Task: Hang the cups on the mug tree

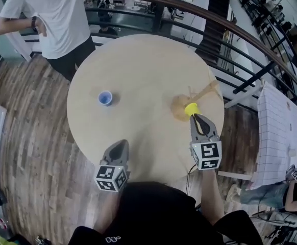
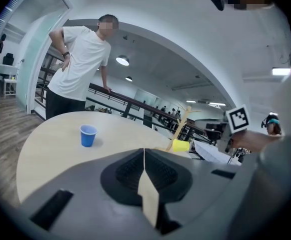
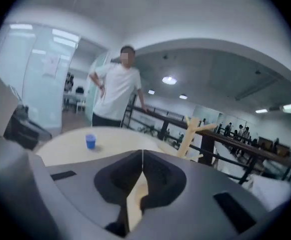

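A yellow cup stands beside the base of the wooden mug tree at the round table's right side. My right gripper reaches it from the near side, its tips pinched on the cup's near rim. In the right gripper view the jaws meet at the tip and hide the cup; the tree rises just right of them. A blue cup stands upright at mid-left. My left gripper hovers at the near edge, shut and holding nothing, and looks toward the blue cup and the yellow cup.
The pale round table stands on a wood floor. A person in a white shirt stands at its far left, by a dark railing. A white gridded board lies off to the right.
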A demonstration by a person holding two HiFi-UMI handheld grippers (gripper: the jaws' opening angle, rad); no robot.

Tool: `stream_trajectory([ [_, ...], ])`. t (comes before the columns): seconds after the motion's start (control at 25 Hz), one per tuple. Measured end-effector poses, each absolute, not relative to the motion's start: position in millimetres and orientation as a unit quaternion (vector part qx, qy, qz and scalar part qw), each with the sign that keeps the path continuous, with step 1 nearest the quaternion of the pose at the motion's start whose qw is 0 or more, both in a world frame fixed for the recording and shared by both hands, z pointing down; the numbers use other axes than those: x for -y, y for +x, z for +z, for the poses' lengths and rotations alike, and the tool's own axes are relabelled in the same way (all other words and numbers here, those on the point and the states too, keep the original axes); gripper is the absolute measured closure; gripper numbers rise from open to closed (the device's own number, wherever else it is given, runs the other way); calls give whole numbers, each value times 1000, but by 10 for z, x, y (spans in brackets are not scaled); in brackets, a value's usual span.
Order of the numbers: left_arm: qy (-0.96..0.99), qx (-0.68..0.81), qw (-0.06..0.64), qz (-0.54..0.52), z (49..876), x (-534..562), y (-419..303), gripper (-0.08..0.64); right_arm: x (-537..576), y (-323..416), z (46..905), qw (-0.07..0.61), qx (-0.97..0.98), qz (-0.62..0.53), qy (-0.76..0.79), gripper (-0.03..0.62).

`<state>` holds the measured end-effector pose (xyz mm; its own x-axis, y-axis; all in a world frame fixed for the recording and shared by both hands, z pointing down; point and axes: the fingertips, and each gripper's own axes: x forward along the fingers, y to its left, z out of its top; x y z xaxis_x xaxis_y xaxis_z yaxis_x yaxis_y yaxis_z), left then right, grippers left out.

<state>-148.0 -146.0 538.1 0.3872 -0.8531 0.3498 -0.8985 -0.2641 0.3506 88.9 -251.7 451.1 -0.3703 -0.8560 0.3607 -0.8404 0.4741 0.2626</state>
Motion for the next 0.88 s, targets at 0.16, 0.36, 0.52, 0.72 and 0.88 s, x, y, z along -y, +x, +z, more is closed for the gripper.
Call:
stream_trajectory([
  [0.16,795,552,246,47,5280,1514,-1515,547,2195,998,4285,120,838,-10,532,584],
  [0.36,802,549,226,58,5199,1602,-1401,548,2048,1145,4378,109,829,11,549,584],
  [0.52,806,546,221,59,5172,1677,-1345,547,1924,1140,4457,119,832,25,541,584],
  [0.72,809,539,227,57,5270,1806,-1375,546,1835,1087,4589,141,842,37,520,584],
  [0.88,799,559,201,98,5409,2004,-1542,373,1739,1116,4724,157,850,55,500,584],
])
